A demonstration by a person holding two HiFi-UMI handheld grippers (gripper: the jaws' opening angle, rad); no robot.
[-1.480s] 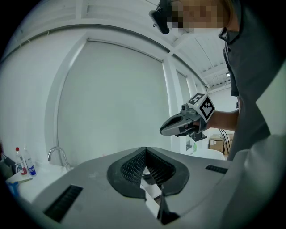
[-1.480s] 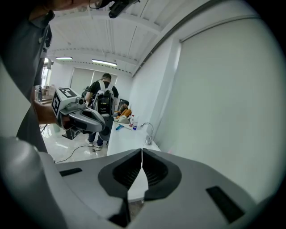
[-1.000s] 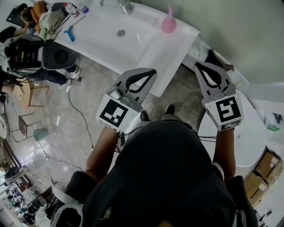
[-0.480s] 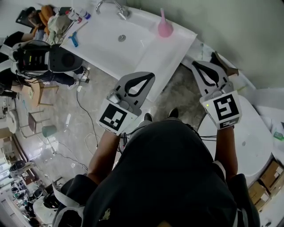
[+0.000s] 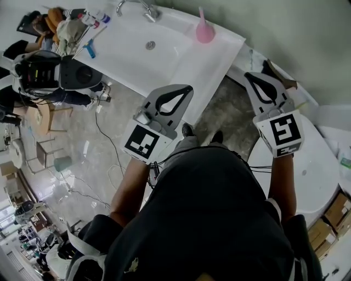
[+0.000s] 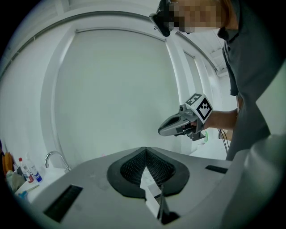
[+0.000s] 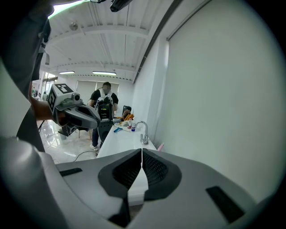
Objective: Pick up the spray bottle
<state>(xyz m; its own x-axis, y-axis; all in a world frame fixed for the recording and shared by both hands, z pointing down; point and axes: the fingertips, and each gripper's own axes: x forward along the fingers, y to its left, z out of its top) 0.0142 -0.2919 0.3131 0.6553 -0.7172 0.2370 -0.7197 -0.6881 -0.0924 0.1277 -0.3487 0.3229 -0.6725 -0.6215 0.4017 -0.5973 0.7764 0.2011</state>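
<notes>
The pink spray bottle (image 5: 204,30) stands upright at the far right corner of the white sink counter (image 5: 208,60); in the right gripper view it shows as a small pink shape (image 7: 160,146) beyond the jaws. My left gripper (image 5: 188,88) hangs over the counter's near edge, jaws shut and empty, well short of the bottle. My right gripper (image 5: 248,75) is to the right of the counter, below the bottle, also shut on nothing. In the gripper views each pair of jaws meets at the tips, left gripper (image 6: 145,149) and right gripper (image 7: 141,150).
A faucet (image 5: 143,10) and drain (image 5: 150,45) lie in the basin. Small bottles and clutter (image 5: 90,19) crowd the counter's left end, next to a seated person (image 5: 49,71). A white rounded fixture (image 5: 315,175) sits at right, cardboard boxes (image 5: 340,217) beyond, cables (image 5: 101,137) on the floor.
Both grippers have edged forward toward the counter and wall, staying shut. The view has shifted slightly, so the sink sits a little further right.
</notes>
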